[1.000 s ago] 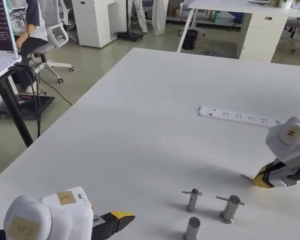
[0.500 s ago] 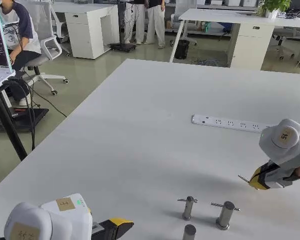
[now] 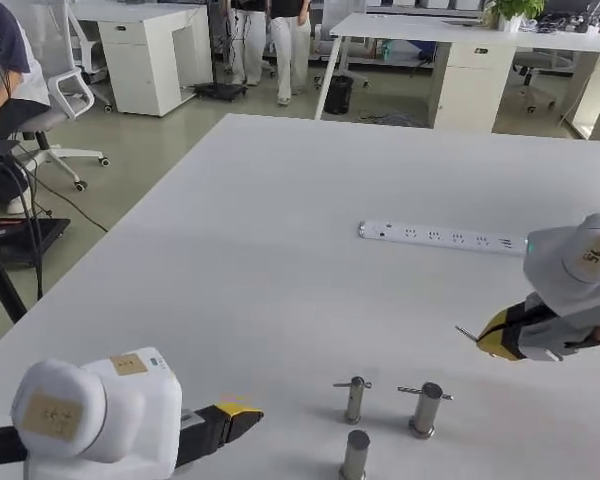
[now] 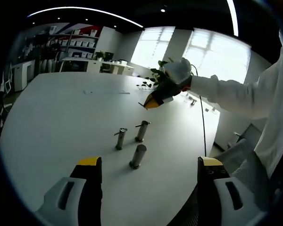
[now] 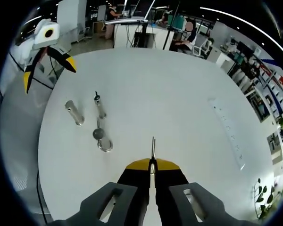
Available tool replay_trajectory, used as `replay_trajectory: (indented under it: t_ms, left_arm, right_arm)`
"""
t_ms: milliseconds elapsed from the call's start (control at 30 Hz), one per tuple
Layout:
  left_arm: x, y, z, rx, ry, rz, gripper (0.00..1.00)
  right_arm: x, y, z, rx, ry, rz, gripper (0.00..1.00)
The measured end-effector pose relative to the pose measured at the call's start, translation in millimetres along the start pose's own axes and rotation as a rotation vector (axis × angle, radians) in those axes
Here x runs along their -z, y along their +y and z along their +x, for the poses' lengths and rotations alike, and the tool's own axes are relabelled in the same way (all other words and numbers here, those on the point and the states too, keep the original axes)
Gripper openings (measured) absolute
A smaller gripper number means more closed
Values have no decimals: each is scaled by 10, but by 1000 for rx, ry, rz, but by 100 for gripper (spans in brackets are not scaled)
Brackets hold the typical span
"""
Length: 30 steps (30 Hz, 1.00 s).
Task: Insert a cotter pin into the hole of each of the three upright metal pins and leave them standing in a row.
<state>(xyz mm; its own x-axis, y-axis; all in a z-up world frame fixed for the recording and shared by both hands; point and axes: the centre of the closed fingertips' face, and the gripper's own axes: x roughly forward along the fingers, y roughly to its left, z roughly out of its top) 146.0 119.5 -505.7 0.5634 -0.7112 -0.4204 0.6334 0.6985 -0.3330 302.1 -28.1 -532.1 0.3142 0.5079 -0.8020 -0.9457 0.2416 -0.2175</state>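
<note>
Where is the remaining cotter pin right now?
The cotter pin is pinched in the shut right claw, its tip poking forward. In the head view it hangs at right, between the power strip and the right-hand metal pin.

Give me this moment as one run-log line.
left tongs: open, empty | right tongs: shut on cotter pin, away from pins | far-left metal pin, far-right metal pin: cotter fitted | near metal pin: no cotter

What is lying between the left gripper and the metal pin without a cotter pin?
Bare white tabletop is all that lies between the left gripper and that metal pin, as the head view shows.
</note>
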Motion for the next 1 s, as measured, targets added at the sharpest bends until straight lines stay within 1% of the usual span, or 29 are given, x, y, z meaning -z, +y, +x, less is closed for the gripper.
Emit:
replay_trajectory:
  t_ms: [67, 133, 167, 233, 300, 367, 400, 467, 533, 600, 700, 767, 800, 833, 867, 1000]
  left_arm:
    - [-31, 49, 22, -21, -4, 8, 81]
    - [-40, 69, 40, -25, -4, 14, 81]
    - [-52, 89, 49, -28, -5, 13, 80]
    - [-78, 120, 57, -31, -13, 8, 77]
    - [-118, 150, 73, -32, -21, 2, 75]
    - [-167, 176, 95, -29, -32, -7, 74]
    - [-190, 185, 105, -24, -35, -14, 74]
    - [-254, 202, 127, -16, -49, -26, 70]
    - [-313, 214, 150, -8, -55, -26, 65]
    - [-365, 227, 175, -2, -55, -29, 65]
    - [-409, 219, 204, 14, -50, -29, 64]
    - [-444, 192, 240, 37, -44, -16, 63]
    - [-454, 181, 264, 46, -38, -18, 62]
    - [-458, 174, 281, 52, -32, -19, 61]
    - [-467, 168, 308, 61, -26, -21, 61]
    - [-466, 110, 372, 87, -4, -27, 60]
  right_arm:
    - [-58, 49, -52, 8, -29, -10, 0]
    - [-95, 81, -93, 16, -44, -15, 0]
    - [-137, 87, -127, 36, -63, -29, 0]
    - [-173, 117, -173, 46, -77, -26, 0]
    - [-245, 142, -235, 69, -110, -29, 0]
    - [-303, 183, -285, 80, -135, -30, 0]
    - [-322, 200, -300, 86, -139, -38, 0]
    - [-372, 242, -339, 96, -156, -47, 0]
    - [-437, 292, -381, 103, -184, -45, 0]
    - [-493, 352, -420, 109, -210, -45, 0]
    - [-539, 427, -460, 119, -228, -54, 0]
    - [-584, 514, -472, 115, -248, -92, 0]
    - [-618, 582, -461, 99, -269, -122, 0]
    - [-611, 618, -455, 93, -268, -115, 0]
    - [-615, 672, -439, 82, -265, -133, 0]
    - [-638, 789, -414, 74, -261, -179, 0]
